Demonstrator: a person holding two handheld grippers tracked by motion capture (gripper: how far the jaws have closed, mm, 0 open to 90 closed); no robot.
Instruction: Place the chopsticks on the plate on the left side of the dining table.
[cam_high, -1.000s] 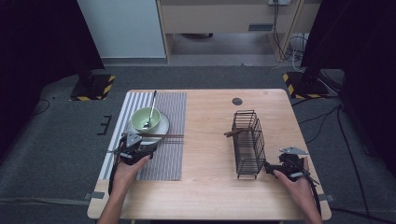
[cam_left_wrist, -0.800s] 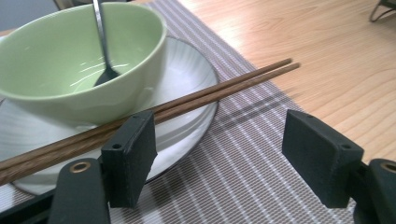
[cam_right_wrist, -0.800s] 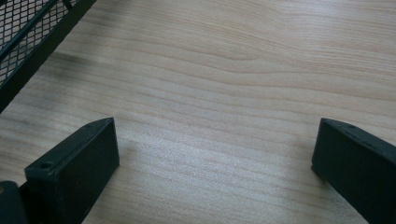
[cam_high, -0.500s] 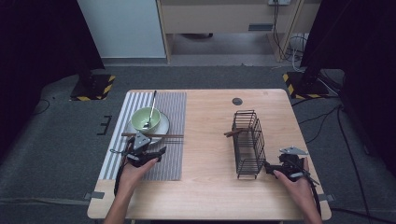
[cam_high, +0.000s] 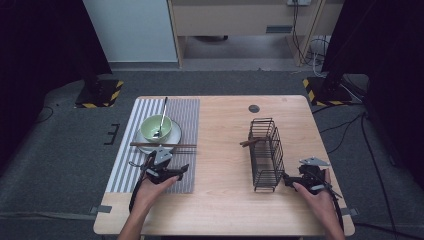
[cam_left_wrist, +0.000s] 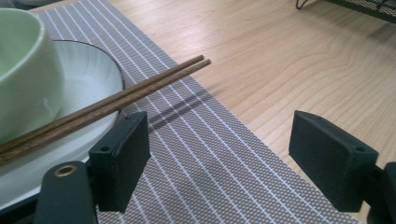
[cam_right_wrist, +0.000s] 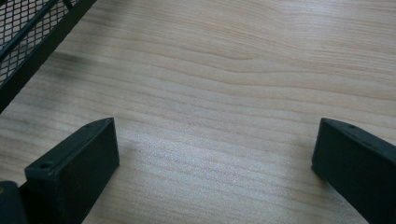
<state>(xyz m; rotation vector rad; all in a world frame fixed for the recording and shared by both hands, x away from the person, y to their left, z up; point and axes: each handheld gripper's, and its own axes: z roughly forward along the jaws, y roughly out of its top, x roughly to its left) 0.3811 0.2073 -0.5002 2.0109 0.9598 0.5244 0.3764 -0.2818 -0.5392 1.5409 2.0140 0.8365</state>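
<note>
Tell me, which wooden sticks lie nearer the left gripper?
The chopsticks resting across the plate, just beyond the left gripper; the other wooden piece pokes from the wire rack.

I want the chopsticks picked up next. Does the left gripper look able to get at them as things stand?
Probably yes. The left gripper has been opening its jaws, with nothing between them, and the chopsticks lie just ahead across the plate rim, their tips jutting over the striped mat with nothing blocking them.

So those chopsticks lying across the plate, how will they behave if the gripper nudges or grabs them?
The chopsticks look stiff, thin and light. Being round and only resting on the plate rim, they would probably roll or slide off with a nudge. As two loose sticks, they may well split apart unless both are pinched together.
</note>
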